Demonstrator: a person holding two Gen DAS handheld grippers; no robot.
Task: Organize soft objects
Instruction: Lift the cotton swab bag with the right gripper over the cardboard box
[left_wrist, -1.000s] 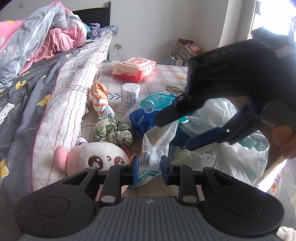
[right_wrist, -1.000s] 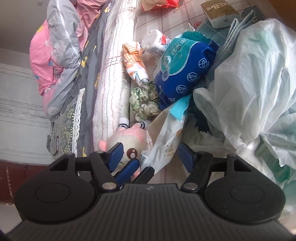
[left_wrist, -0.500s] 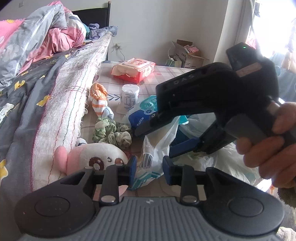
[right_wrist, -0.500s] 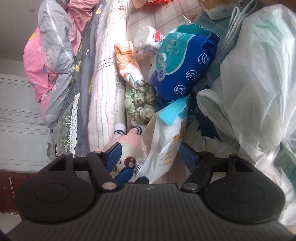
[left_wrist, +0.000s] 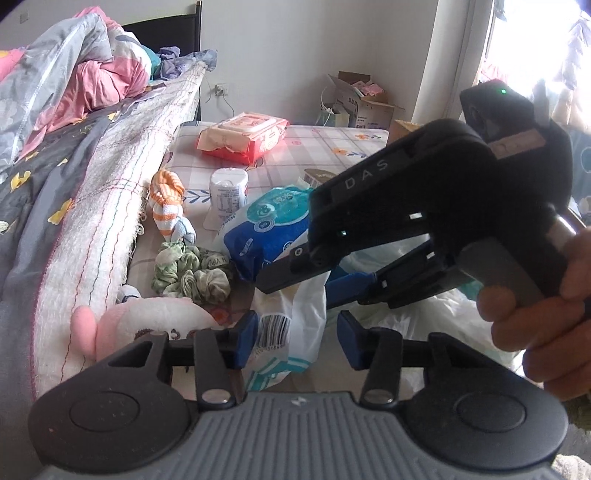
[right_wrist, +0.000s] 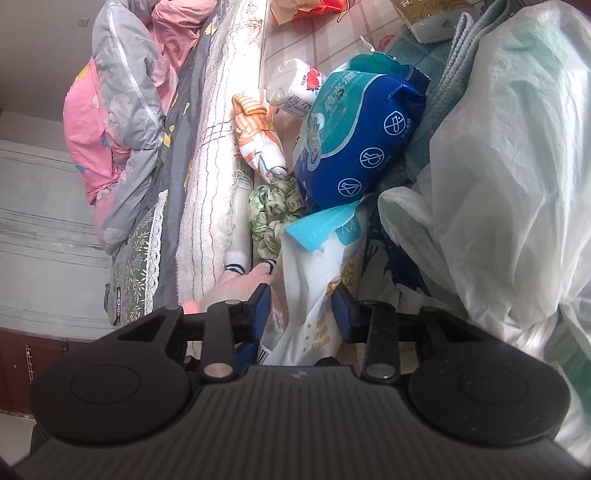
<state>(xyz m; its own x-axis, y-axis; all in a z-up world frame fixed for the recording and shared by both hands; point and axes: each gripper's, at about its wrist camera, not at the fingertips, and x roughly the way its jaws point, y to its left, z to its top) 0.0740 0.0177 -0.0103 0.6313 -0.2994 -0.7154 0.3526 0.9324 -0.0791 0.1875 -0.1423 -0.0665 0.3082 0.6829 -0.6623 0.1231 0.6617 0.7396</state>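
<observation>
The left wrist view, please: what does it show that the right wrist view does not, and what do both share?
Only the left wrist view shows the person's hand on the right tongs, and the cardboard box by the wall. Only the right wrist view shows the teal towel under the big plastic bag. Both show the white snack pouch, blue wipes pack and green scrunchies.

Left claw (left_wrist: 297, 338) jaws just opening, gap wide, pads clear. Right claw (right_wrist: 301, 314) jaws just closing, angled down, hand (left_wrist: 543, 317) gripping handle.
</observation>
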